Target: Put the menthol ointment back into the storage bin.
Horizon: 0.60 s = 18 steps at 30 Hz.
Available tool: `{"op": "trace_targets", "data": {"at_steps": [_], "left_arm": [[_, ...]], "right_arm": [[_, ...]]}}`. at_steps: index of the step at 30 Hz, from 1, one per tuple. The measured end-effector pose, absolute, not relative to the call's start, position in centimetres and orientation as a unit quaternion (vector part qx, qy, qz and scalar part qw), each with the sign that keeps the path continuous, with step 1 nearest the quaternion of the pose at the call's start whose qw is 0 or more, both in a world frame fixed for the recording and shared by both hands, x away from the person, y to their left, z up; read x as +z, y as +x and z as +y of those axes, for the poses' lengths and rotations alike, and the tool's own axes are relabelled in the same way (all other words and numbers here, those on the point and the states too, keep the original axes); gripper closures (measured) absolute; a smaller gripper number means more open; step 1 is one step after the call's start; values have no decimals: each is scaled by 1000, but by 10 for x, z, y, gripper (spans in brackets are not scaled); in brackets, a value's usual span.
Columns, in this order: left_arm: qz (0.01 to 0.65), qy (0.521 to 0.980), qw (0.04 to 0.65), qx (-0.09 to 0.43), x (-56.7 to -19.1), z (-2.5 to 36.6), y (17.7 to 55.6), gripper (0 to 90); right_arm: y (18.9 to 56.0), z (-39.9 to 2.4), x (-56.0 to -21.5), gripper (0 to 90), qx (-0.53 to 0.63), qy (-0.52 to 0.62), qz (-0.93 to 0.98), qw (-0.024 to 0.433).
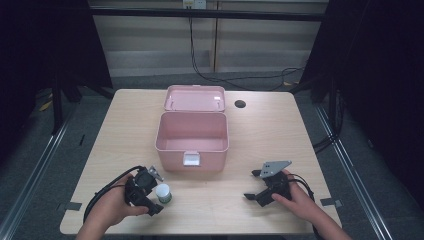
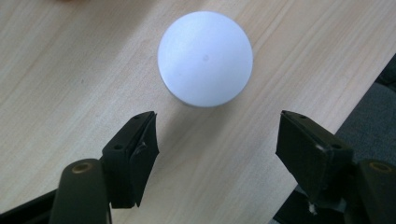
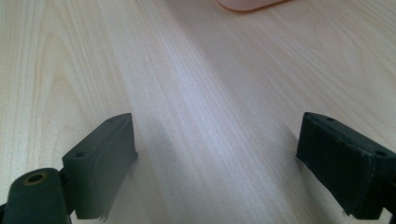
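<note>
In the high view we see a pale wooden desk (image 1: 260,125) with an open pink plastic box (image 1: 192,135) at its middle, the lid thrown back toward the far edge and the inside bare as far as we can tell. Near the front edge, toward the left corner, a small round jar with a white cap and green body (image 1: 163,193) stands upright on the desk, well apart from the box. Our left gripper (image 1: 150,192) sits just beside the jar on its left, and our right gripper (image 1: 257,187) rests near the front right, with nothing near it. We judge the work to be at its start: the jar has yet to be gripped, lifted and, most likely, set into the box.

In the left gripper view, the white cap (image 2: 205,58) lies ahead of the jaws and centred on the gap between them. The jaws stand apart, with bare desk between them, and no pad touches the jar. A short push forward would bring the jar between them.

In the right gripper view, the jaws stand wide apart over bare wood, holding nothing. A corner of the pink box (image 3: 250,4) shows at the top.
</note>
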<state>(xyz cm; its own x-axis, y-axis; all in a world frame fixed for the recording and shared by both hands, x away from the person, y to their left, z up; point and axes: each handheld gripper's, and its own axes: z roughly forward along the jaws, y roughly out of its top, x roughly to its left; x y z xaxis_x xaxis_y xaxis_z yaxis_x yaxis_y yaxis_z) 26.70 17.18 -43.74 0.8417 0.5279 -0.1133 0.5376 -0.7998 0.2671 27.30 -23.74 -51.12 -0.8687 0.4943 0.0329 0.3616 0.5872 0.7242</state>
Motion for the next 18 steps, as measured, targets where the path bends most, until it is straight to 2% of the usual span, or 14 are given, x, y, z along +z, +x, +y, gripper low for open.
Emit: {"op": "trace_targets", "data": {"at_steps": [18], "left_arm": [[276, 954, 108, -42, -438, 150, 284, 327]], "right_arm": [[273, -237, -511, 109, 385, 241, 887, 86]]}}
